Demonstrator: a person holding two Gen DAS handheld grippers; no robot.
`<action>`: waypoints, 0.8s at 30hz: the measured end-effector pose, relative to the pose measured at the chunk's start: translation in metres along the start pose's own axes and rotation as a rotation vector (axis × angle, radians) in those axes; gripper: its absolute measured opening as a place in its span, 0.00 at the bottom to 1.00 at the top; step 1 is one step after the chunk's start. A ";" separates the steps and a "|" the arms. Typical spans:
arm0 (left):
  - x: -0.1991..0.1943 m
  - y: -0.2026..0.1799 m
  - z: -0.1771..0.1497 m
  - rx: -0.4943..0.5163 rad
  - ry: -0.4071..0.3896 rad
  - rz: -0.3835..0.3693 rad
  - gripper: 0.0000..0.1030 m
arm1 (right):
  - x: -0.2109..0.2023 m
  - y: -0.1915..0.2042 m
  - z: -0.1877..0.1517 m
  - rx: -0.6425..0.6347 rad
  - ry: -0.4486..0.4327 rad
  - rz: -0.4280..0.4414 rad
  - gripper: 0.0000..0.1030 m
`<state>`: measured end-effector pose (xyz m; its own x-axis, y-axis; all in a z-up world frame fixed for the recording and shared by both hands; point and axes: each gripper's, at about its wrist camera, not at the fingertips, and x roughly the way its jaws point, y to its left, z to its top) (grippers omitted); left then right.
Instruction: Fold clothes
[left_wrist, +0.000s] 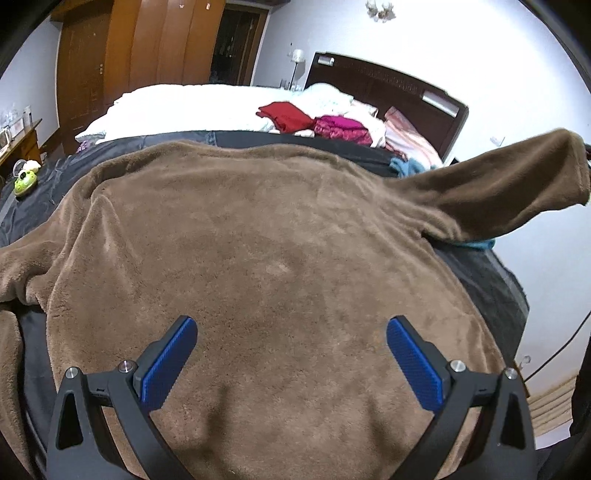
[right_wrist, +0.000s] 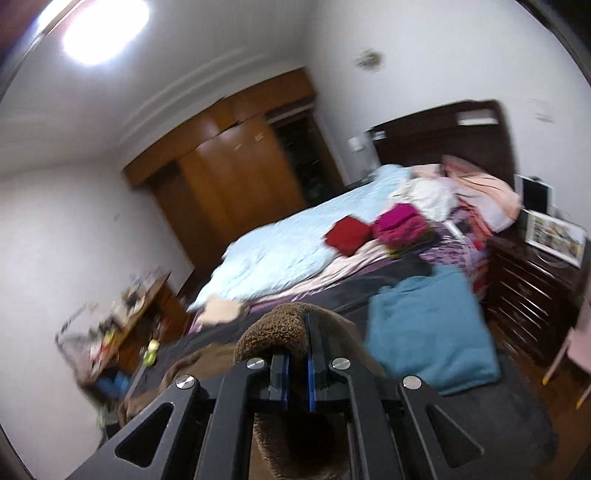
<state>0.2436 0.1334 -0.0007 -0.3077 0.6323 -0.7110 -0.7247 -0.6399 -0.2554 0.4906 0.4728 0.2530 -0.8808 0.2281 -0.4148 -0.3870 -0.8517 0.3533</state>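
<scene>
With the right gripper (right_wrist: 297, 354) clamped on the brown fleece top's (left_wrist: 258, 240) lifted right sleeve (left_wrist: 517, 177) and the left gripper (left_wrist: 291, 354) spread wide above its near hem, the sleeve fold is underway and next needs carrying leftward across the body.

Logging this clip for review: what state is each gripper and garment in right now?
Left gripper: open, above the fleece, holding nothing.
Right gripper: shut on the sleeve.
Brown fleece top: spread flat on the bed.
Sleeve: lifted off the bed.
Red garment: folded.
Magenta garment: folded.
</scene>
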 end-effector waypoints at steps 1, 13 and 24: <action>-0.002 0.003 0.000 -0.012 -0.011 -0.009 1.00 | 0.009 0.017 -0.002 -0.033 0.018 0.013 0.07; -0.009 0.052 -0.007 -0.183 -0.062 -0.056 1.00 | 0.177 0.179 -0.097 -0.342 0.345 0.138 0.07; 0.001 0.075 -0.018 -0.228 0.000 -0.021 1.00 | 0.285 0.177 -0.206 -0.437 0.784 0.156 0.11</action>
<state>0.1996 0.0786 -0.0325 -0.2941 0.6469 -0.7036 -0.5732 -0.7085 -0.4118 0.2277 0.2898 0.0246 -0.4144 -0.1549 -0.8968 0.0000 -0.9854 0.1702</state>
